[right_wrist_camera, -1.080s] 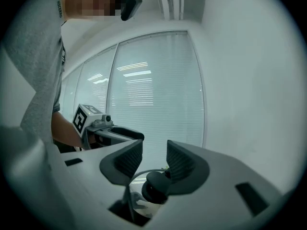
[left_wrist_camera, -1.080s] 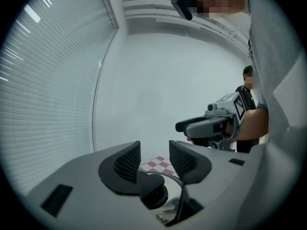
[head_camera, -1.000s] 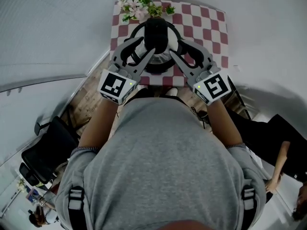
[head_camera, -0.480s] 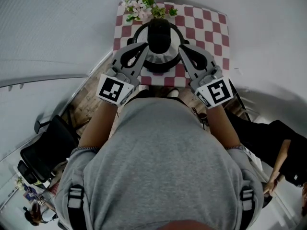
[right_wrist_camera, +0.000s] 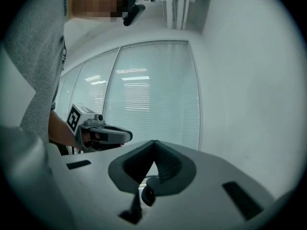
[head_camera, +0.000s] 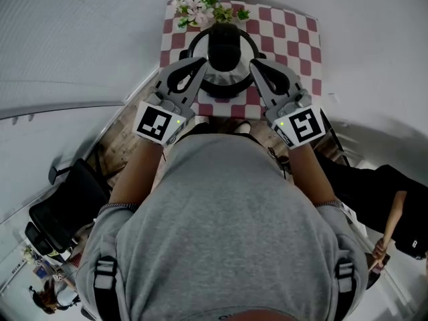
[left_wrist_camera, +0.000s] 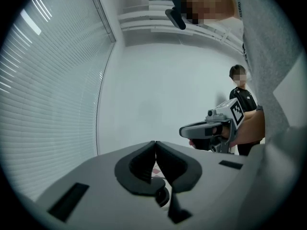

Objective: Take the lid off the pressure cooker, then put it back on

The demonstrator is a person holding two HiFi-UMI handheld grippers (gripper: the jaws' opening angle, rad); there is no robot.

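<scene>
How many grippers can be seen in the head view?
2. The left gripper is at the left of the pressure cooker, the right gripper at its right, both shut. None seems hidden.

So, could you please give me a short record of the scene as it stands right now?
surface: small table under a red and white checked cloth
pressure cooker: about the middle of the cloth
lid: black, sitting on top of the cooker
flowers: back left corner of the cloth
left gripper: jaws together, nothing between them, at the cooker's left side
right gripper: jaws together, nothing between them, at the cooker's right side
contact with cooker: cannot tell
</scene>
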